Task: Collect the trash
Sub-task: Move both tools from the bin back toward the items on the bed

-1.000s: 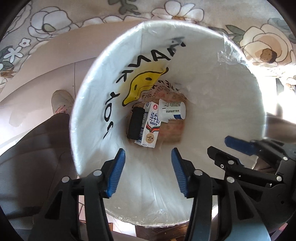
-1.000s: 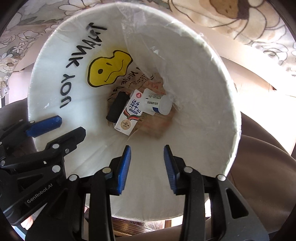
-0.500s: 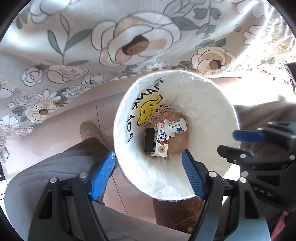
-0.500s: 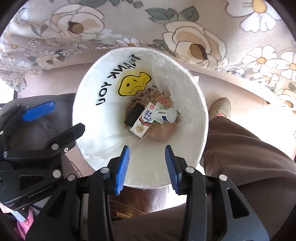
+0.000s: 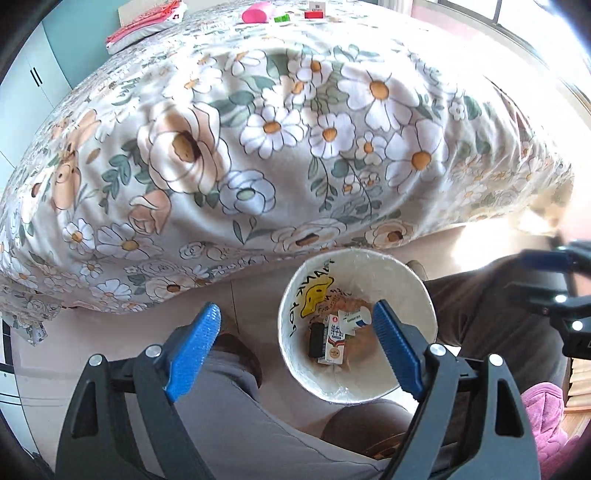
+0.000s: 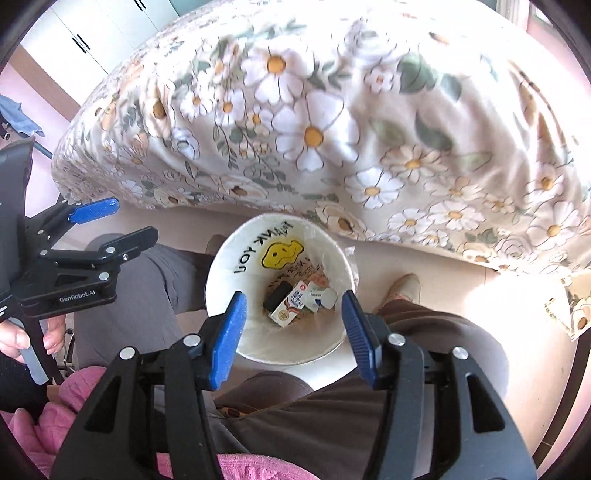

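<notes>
A white bin [image 5: 406,373] lined with a plastic bag that bears a yellow smiley stands on the floor between the person's legs; it also shows in the right wrist view [image 6: 258,343]. Inside lie a milk carton [image 5: 335,341], a small white bottle [image 5: 356,318] and a black object [image 5: 316,339]; the carton also shows in the right wrist view [image 6: 290,303]. My left gripper [image 5: 295,350] is open and empty, high above the bin. My right gripper [image 6: 291,328] is open and empty, also high above it.
A bed with a floral cover [image 5: 295,147] fills the far side. On its far end lie a pink object [image 5: 255,14], red cloth [image 5: 147,22] and small items. The person's legs [image 6: 424,332] flank the bin. Wardrobe doors [image 6: 85,40] stand behind.
Both grippers have risen well away from the bin and opened wider. The bin now looks small and the bed has come into view.
</notes>
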Demonstrator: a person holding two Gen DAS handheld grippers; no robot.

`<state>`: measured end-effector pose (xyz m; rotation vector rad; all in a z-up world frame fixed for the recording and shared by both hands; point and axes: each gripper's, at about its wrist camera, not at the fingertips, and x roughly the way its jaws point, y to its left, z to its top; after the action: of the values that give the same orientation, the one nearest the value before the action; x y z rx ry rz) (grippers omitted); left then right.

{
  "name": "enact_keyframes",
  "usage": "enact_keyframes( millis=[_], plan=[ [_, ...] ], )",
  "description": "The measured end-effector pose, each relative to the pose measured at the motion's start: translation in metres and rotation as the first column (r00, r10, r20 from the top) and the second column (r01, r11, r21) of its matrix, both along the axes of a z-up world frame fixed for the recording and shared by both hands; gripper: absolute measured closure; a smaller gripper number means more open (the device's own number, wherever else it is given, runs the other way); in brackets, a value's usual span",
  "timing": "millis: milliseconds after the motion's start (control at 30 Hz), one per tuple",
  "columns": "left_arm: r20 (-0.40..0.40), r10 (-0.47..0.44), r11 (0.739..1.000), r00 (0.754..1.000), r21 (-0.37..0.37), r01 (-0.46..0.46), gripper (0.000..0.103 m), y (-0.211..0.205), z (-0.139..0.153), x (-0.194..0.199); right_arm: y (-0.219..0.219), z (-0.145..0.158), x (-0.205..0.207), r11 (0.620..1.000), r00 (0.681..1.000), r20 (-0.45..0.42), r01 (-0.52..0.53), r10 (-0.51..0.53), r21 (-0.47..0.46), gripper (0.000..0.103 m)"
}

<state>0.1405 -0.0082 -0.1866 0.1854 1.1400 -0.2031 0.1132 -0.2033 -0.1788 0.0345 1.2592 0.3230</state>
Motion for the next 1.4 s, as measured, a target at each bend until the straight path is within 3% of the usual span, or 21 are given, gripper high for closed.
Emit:
enact_keyframes(
  millis=[200, 367, 500, 700, 1000, 1400],
  plan=[
    [0.102, 0.028, 1.000, 0.994, -0.017, -0.026, 0.014, 0.010, 0.052, 0.008, -0.015, 0.070, -0.005, 1.000, 0.975, 0.219, -0.020, 0.024, -0.020, 0.035],
    [0.184, 0.060, 0.998, 0.981, -0.040, -0.053, 0.012, 0.017, 0.092, 0.028, -0.025, 0.120, -0.002, 0.997, 0.914, 0.403, -0.018, 0.048, -0.077, 0.032],
    [0.227, 0.066, 0.997, 0.972, -0.052, -0.056, 0.012, 0.018, 0.118, 0.053, -0.037, 0.154, 0.014, 0.997, 0.875, 0.483, 0.010, 0.027, -0.073, 0.030],
    [0.307, 0.044, 0.999, 0.951, -0.016, -0.041, 0.012, 0.005, 0.149, 0.100, -0.051, 0.195, 0.060, 0.999, 0.839, 0.545, 0.028, 0.002, -0.047, 0.029],
    [0.324, 0.044, 0.999, 0.945, -0.032, -0.036, 0.012, -0.009, 0.166, 0.197, -0.057, 0.225, 0.163, 0.996, 0.793, 0.606, -0.003, 0.059, -0.093, 0.026],
    [0.321, 0.053, 0.999, 0.945, -0.030, -0.045, 0.012, -0.032, 0.157, 0.340, -0.074, 0.219, 0.351, 0.972, 0.797, 0.564, -0.121, 0.216, -0.202, 0.025]
  ],
)
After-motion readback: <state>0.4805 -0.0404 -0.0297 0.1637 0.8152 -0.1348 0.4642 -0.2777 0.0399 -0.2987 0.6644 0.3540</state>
